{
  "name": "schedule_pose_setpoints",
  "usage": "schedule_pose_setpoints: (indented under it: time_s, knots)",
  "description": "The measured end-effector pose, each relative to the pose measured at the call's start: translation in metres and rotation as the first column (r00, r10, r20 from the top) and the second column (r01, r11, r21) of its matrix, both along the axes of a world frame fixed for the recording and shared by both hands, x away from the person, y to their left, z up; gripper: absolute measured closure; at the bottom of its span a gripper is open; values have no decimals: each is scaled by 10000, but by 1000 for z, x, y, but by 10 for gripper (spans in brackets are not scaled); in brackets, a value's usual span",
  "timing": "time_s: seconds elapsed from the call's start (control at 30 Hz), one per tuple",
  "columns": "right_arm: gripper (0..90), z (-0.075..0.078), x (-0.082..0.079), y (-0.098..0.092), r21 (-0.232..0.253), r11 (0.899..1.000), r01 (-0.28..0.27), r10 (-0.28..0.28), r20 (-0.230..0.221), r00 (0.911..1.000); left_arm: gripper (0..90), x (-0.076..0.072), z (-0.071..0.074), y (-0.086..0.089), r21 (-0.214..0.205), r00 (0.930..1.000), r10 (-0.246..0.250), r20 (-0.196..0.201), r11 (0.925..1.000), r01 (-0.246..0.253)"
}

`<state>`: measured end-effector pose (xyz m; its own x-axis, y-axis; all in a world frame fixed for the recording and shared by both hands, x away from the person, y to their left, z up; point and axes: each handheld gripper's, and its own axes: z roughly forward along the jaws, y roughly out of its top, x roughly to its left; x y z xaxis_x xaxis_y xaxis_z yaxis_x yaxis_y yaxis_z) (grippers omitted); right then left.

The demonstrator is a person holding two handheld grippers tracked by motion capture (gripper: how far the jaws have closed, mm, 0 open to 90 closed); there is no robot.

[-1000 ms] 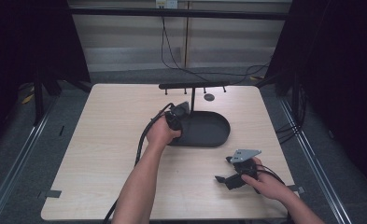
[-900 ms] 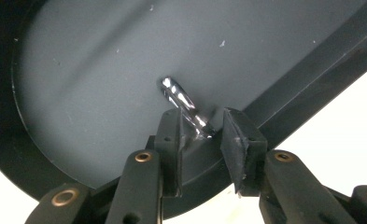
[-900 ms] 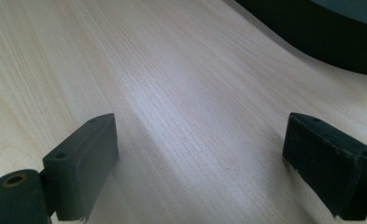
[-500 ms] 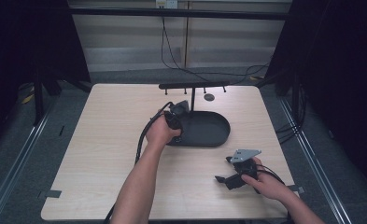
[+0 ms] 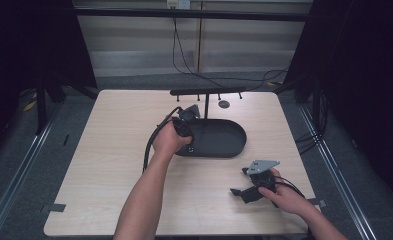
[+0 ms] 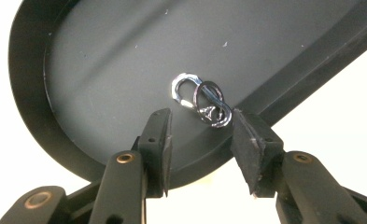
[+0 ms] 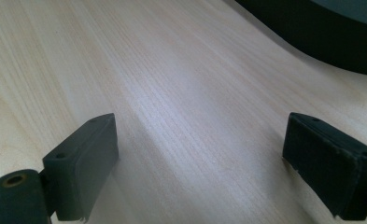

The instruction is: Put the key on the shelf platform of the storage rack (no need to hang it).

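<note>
Left claw [image 6: 200, 128] has just opened; metal clips [image 6: 201, 101] lie free in tray [image 6: 102, 56].

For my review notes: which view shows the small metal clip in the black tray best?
The left gripper view: the metal clip lies close up on the floor of the tray, just ahead of the left gripper, whose jaws have just been opening. In the high view the hand covers that spot. The right gripper view catches just a tray edge.

Two linked rings [image 6: 202, 100] lie in the tray [image 6: 31, 93], on the table [image 5: 109, 150]
</note>
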<state>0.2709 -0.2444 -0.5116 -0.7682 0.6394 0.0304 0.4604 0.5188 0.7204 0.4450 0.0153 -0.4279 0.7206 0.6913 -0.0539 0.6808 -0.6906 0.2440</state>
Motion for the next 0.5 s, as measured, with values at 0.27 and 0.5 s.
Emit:
schedule_pose_setpoints:
  time_s: [0.27,0.5]
  knots:
    - [100,0,0,0,7,10000,-3,3,-4,10000,549,-3,6,2,-111,9999,-134,-52,9998,133]
    - [100,0,0,0,8,10000,-7,7,2,10000,524,-7,12,7,-396,9999,110,33,9992,-109]
